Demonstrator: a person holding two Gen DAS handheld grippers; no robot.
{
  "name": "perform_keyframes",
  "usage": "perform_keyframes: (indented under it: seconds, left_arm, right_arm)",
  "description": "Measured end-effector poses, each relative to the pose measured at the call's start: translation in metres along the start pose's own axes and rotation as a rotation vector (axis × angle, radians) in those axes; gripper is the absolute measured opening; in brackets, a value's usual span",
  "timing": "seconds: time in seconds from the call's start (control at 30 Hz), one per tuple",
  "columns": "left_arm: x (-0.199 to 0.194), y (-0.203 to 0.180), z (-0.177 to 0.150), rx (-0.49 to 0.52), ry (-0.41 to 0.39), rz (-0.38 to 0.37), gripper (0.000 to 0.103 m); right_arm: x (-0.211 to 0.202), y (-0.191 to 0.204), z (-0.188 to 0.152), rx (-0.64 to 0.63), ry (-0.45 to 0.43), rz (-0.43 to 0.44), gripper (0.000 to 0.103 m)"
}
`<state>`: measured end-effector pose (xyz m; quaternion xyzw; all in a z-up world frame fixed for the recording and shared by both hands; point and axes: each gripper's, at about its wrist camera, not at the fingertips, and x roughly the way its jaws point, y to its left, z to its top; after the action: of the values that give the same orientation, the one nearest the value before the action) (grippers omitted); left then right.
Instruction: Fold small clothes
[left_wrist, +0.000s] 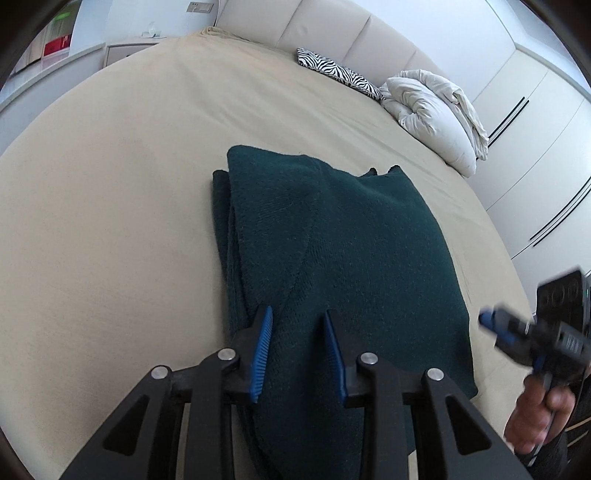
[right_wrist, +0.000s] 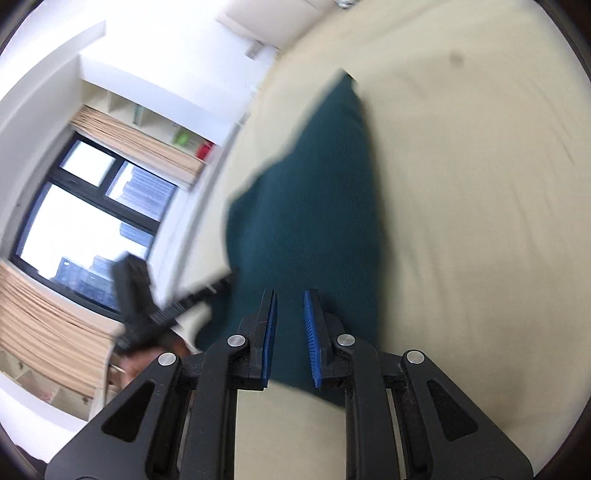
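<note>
Fingers (left_wrist: 298, 314) (right_wrist: 290, 293) both parted, empty | green sweater (left_wrist: 332, 240) folded | beige bed (left_wrist: 110, 221), wardrobe (left_wrist: 535, 129)

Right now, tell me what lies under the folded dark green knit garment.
The dark green knit garment lies on the beige bed sheet, which shows all around it. Its own lower layers stick out at the left edge. Anything between or beneath the folds is covered.

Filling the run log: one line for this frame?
stage: mid-fold | garment: green, folded, on bed | left gripper: open over garment | right gripper: open, empty, blurred
</note>
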<state>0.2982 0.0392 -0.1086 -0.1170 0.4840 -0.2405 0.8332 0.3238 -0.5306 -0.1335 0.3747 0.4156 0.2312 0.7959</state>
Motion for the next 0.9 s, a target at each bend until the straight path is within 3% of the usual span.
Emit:
perform_keyframes:
  seconds: [0.13, 0.27, 0.3, 0.33, 0.43, 0.5, 0.53, 0.63, 0.7, 0.8, 0.9]
  left_arm:
    - [0.001, -0.003, 0.000, 0.011, 0.003, -0.010, 0.031]
    - [0.002, 0.000, 0.000, -0.002, 0.010, -0.024, 0.030]
    - [0.005, -0.002, 0.002, -0.004, 0.010, -0.022, 0.030]
    - [0.004, 0.000, 0.000, -0.003, 0.010, -0.022, 0.030]
    - [0.006, -0.006, 0.001, 0.017, 0.006, 0.000, 0.030]
    - [0.006, -0.008, 0.000, 0.025, 0.004, 0.011, 0.030]
    - [0.006, -0.007, 0.001, 0.026, 0.004, 0.012, 0.030]
    - [0.006, -0.010, -0.001, 0.038, 0.002, 0.027, 0.030]
    - [0.007, -0.015, -0.002, 0.064, -0.001, 0.053, 0.030]
    - [0.008, -0.021, -0.003, 0.085, -0.004, 0.081, 0.030]
    - [0.009, -0.024, -0.003, 0.091, -0.006, 0.094, 0.030]
  right_arm:
    - [0.037, 0.019, 0.053, 0.033, 0.024, 0.052, 0.015]
    - [0.089, -0.016, 0.088, 0.175, 0.078, -0.012, 0.018]
    - [0.101, -0.031, 0.091, 0.189, 0.081, -0.034, 0.013]
    - [0.103, -0.038, 0.094, 0.195, 0.073, -0.039, 0.000]
    - [0.100, -0.044, 0.097, 0.199, 0.054, -0.024, 0.000]
    - [0.094, -0.031, 0.098, 0.146, 0.050, -0.072, 0.000]
    - [0.088, -0.022, 0.097, 0.132, 0.043, -0.067, 0.006]
    - [0.071, -0.005, 0.084, 0.125, 0.050, 0.036, 0.011]
    - [0.066, 0.003, 0.064, 0.088, 0.080, 0.044, 0.016]
    - [0.074, -0.006, 0.035, 0.078, 0.141, 0.011, 0.019]
    - [0.068, -0.028, 0.021, 0.119, 0.133, 0.076, 0.017]
